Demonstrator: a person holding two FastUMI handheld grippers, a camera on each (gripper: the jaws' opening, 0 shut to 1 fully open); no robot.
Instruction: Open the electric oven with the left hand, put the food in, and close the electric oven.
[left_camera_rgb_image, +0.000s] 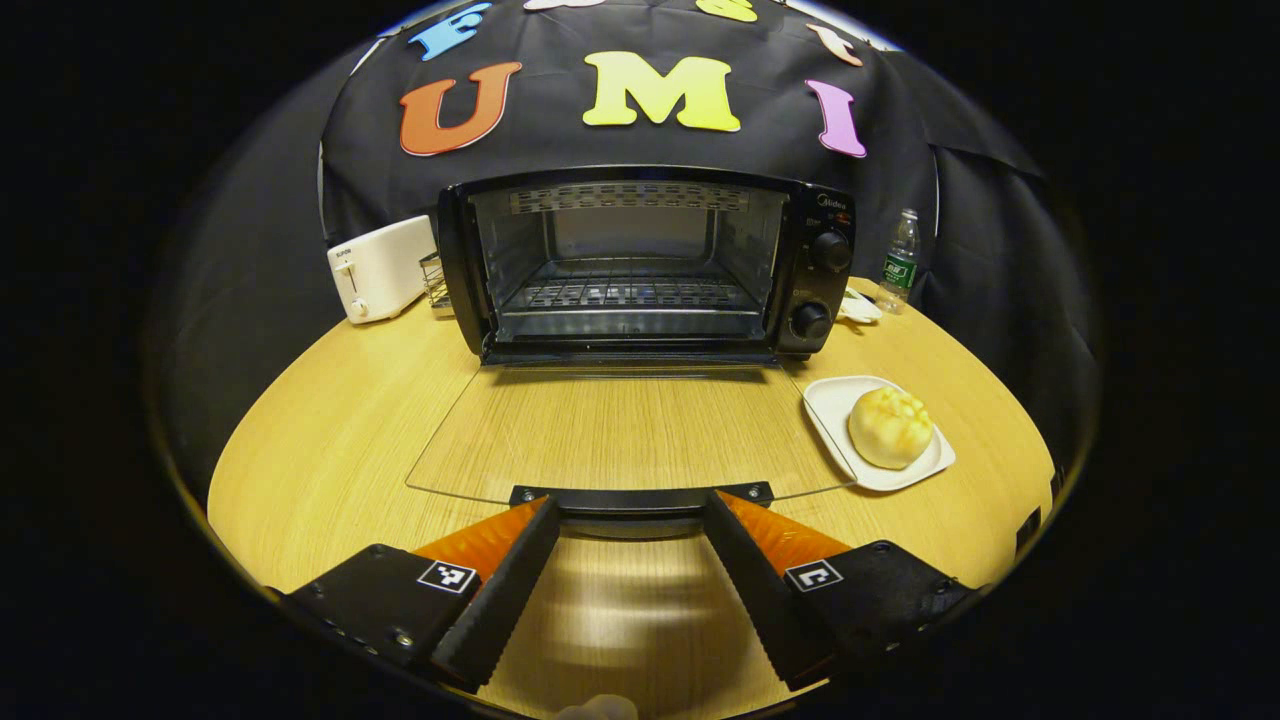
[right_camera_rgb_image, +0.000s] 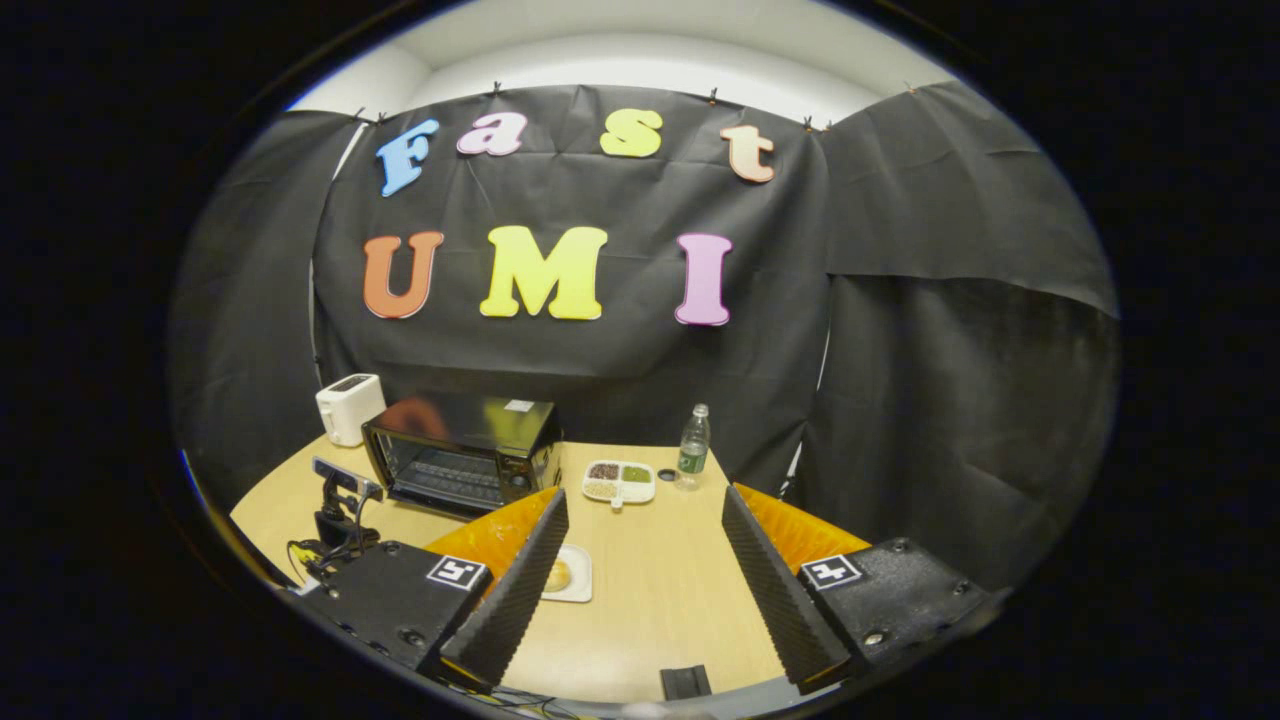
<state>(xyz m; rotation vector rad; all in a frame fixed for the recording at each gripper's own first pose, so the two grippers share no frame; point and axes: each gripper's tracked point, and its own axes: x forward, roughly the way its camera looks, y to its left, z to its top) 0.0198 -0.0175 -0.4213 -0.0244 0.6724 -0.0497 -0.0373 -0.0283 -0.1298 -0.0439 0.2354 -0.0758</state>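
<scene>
resting flat: oven door (left_camera_rgb_image: 630, 430) lies fully down, rack reachable
bun (left_camera_rgb_image: 890, 427): on plate (left_camera_rgb_image: 838, 395), right of door, awaiting pickup
left gripper (left_camera_rgb_image: 632, 520): spread, straddling handle (left_camera_rgb_image: 640, 497), not clamped
right gripper (right_camera_rgb_image: 645, 560): spread, empty, well back

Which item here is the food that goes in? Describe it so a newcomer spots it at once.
Start at the black oven, its glass door lying open on the table. Just right of the door sits a white plate. On it is the round yellow bun, the only food there.
</scene>
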